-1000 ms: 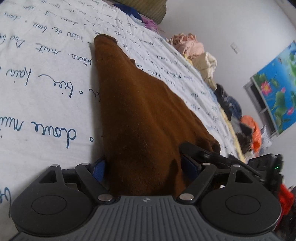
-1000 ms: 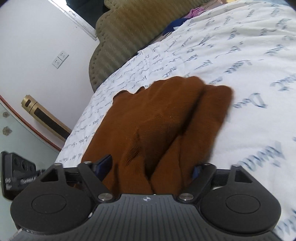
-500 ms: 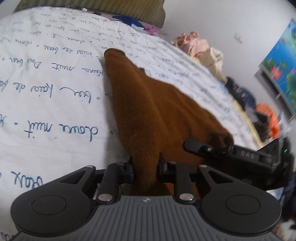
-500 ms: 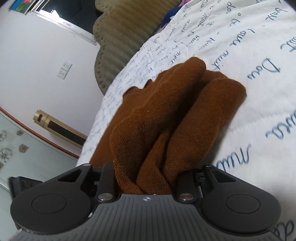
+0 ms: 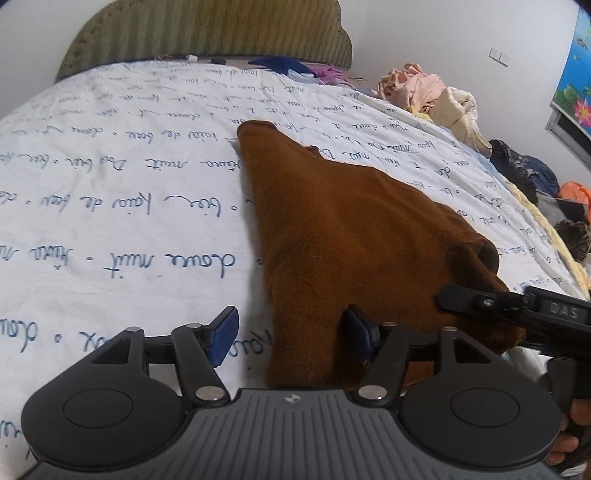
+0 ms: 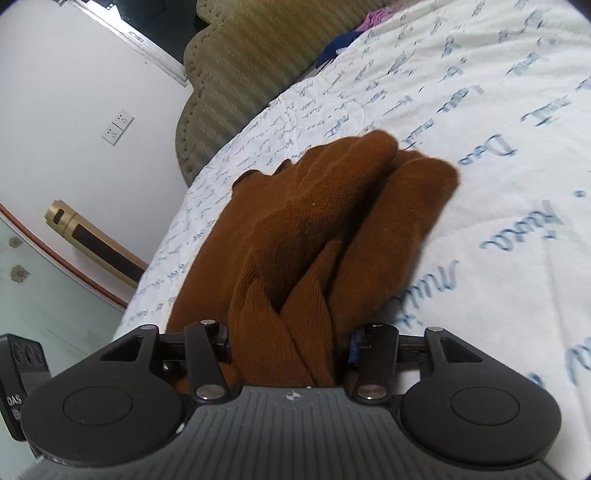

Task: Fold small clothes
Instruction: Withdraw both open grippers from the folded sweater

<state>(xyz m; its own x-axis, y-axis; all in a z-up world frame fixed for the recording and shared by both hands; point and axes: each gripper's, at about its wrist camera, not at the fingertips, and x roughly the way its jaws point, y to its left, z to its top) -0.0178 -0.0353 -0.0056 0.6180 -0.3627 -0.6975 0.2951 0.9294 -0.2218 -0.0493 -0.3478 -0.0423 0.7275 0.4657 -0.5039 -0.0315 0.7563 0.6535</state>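
A brown knit garment point(image 5: 343, 229) lies on the white bedsheet with blue handwriting point(image 5: 110, 192). My left gripper point(image 5: 291, 339) is open at the garment's near edge, with its right pad on the cloth and its left pad over the sheet. My right gripper point(image 6: 288, 343) is shut on a bunched fold of the same brown garment point(image 6: 314, 229). The right gripper's body also shows at the right edge of the left wrist view point(image 5: 517, 310), against the cloth.
An olive striped headboard point(image 5: 207, 33) stands at the far end of the bed. Piles of clothes point(image 5: 432, 92) lie along the bed's right side. A wall with sockets point(image 6: 118, 125) and a gold cylinder point(image 6: 92, 243) are left of the bed.
My left gripper was shut on the garment's edge half a second ago and has now opened. My right gripper closed on the bunched cloth and still holds it.
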